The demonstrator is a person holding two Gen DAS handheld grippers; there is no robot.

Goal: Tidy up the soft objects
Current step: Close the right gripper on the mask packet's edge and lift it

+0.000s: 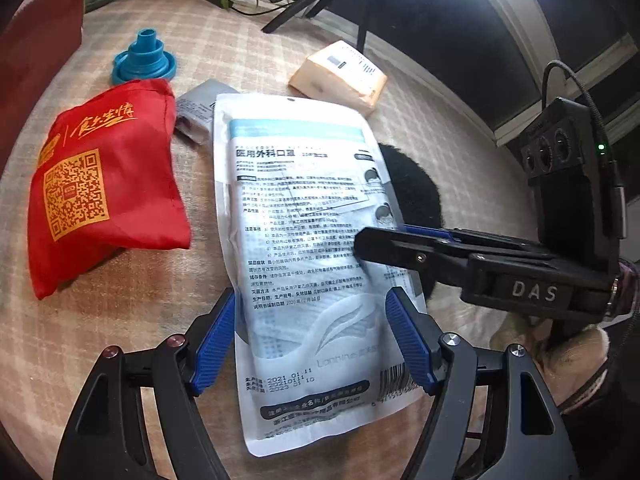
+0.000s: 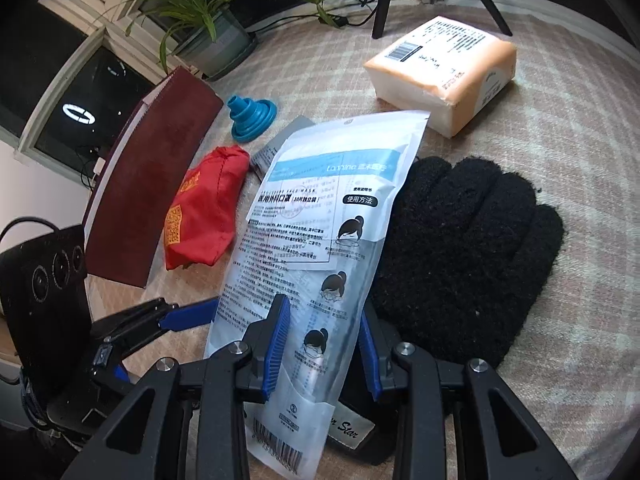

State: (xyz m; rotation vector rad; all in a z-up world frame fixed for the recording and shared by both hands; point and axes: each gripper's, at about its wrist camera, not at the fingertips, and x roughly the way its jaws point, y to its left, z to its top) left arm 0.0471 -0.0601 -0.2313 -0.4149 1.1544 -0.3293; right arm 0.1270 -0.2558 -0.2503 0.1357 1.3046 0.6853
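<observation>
A checked beige cloth (image 1: pixel 132 320) covers the table, with dark windows (image 1: pixel 460 40) and a potted plant (image 2: pixel 208 20) behind it. The mask pack (image 1: pixel 304 240) lies in the middle, its right edge over the black glove (image 2: pixel 460 248). The left gripper (image 1: pixel 312 344) straddles the pack's near end, jaws wide, pads beside its edges. The right gripper (image 2: pixel 320 344) has the pack's right side between its jaws; whether they pinch it I cannot tell. A red pouch (image 1: pixel 104 184), a blue funnel (image 1: pixel 144 60), a tissue pack (image 2: pixel 440 72) and a dark red book (image 2: pixel 148 192) lie around.
</observation>
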